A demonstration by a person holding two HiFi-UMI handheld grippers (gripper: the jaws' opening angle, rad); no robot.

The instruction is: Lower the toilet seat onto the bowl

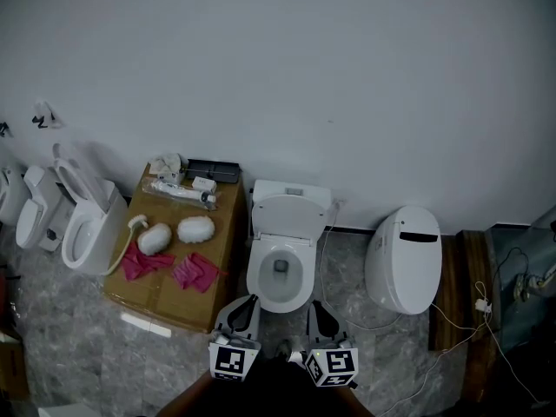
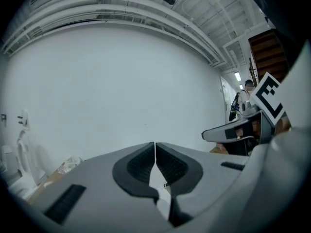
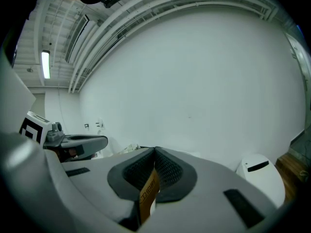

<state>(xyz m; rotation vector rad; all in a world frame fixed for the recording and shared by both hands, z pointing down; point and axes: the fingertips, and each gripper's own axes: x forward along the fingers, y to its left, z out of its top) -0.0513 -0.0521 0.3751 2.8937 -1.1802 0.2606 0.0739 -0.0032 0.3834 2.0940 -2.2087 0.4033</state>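
Both clenched: left hand-held gripper (image 1: 252, 301) and right hand-held gripper (image 1: 314, 307) before the raised white toilet seat (image 1: 291, 215).

A flat brown cardboard box (image 1: 228, 224) carries two crumpled pink gloves (image 1: 195, 271) and two white oval pads (image 1: 196, 228). A closed white toilet (image 1: 402, 259) stands well apart.

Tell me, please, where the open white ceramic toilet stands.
Head view, centre: the open white toilet stands against the wall, between a brown cardboard box at left and a closed white toilet at right.
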